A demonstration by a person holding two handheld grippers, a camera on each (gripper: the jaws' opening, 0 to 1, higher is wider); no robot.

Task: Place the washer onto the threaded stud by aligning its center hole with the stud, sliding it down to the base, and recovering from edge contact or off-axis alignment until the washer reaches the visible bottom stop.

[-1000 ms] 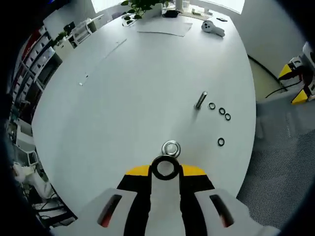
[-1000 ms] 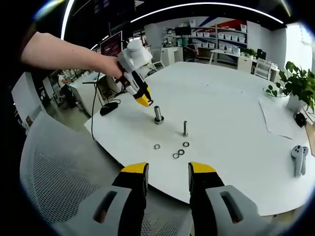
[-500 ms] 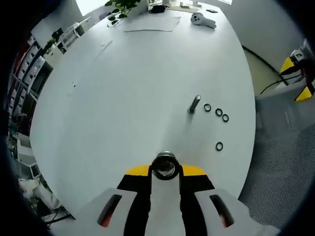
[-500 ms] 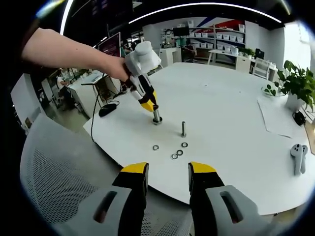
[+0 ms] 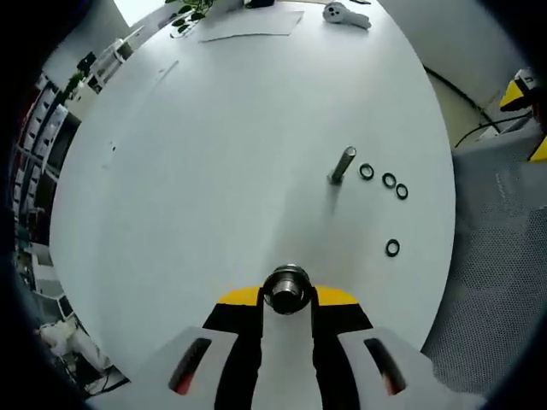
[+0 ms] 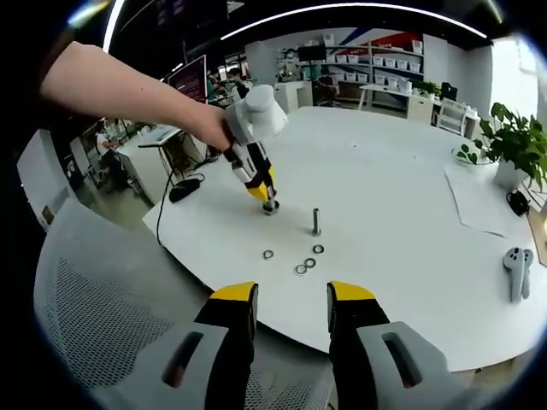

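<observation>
My left gripper (image 5: 287, 295) is shut on a metal washer (image 5: 286, 289) held between its yellow tips. From the right gripper view, a person's hand points the left gripper (image 6: 262, 193) steeply down onto a thick upright stud (image 6: 271, 206) near the table's near edge. The washer sits at the stud's top; how far down it has gone is hidden by the tips. My right gripper (image 6: 292, 299) is open with nothing in it, hanging off the table over a grey mesh chair (image 6: 111, 316).
A thin upright bolt (image 5: 342, 164) stands right of the stud, also seen from the right gripper view as the bolt (image 6: 316, 220). Several loose washers (image 5: 390, 180) lie beside it. A white controller (image 6: 515, 275), paper (image 5: 248, 24) and a potted plant (image 6: 513, 149) occupy the round white table's (image 5: 214, 154) far side.
The left gripper has come down over the thick stud with the washer. In its own view the stud went from just beyond the tips to between them. The right gripper stayed put.
</observation>
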